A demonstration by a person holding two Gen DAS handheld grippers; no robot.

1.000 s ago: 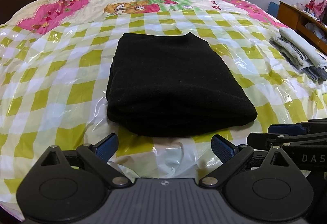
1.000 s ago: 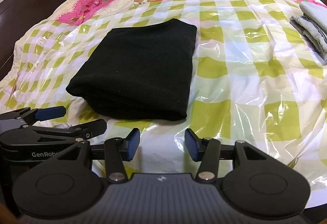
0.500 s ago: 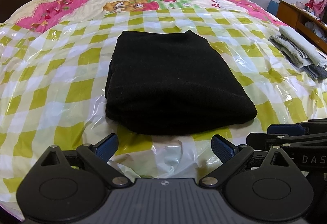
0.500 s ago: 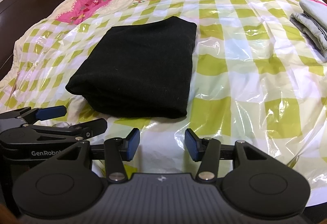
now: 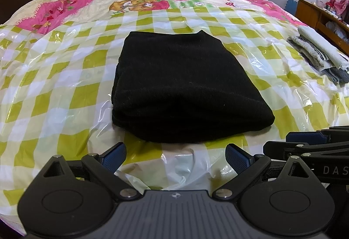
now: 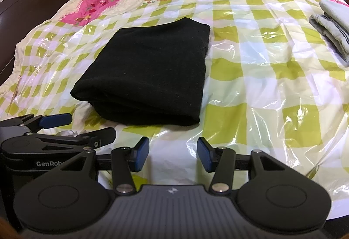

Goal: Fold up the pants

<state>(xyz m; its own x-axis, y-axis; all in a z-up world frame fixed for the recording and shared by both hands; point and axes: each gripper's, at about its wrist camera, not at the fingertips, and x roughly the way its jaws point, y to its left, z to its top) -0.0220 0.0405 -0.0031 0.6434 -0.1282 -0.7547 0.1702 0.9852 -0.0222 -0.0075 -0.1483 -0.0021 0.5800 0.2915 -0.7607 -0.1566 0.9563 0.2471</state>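
The folded black pants (image 5: pixel 183 88) are lying on the bed (image 5: pixel 65 77), long axis running 6 to 12 o'clock. Both the left tongs (image 5: pixel 175 157) and right tongs (image 6: pixel 173 156) are hovering apart, gripping nothing.

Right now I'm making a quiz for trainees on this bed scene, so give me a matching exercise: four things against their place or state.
Things:
1. black pants
2. grey clothes stack
3. left gripper
4. plastic sheet

Place or state:
A. open, holding nothing
B. folded, mid-bed
C. spread over the checked cover
D. at the bed's right edge

Pairs: 1-B, 2-D, 3-A, 4-C
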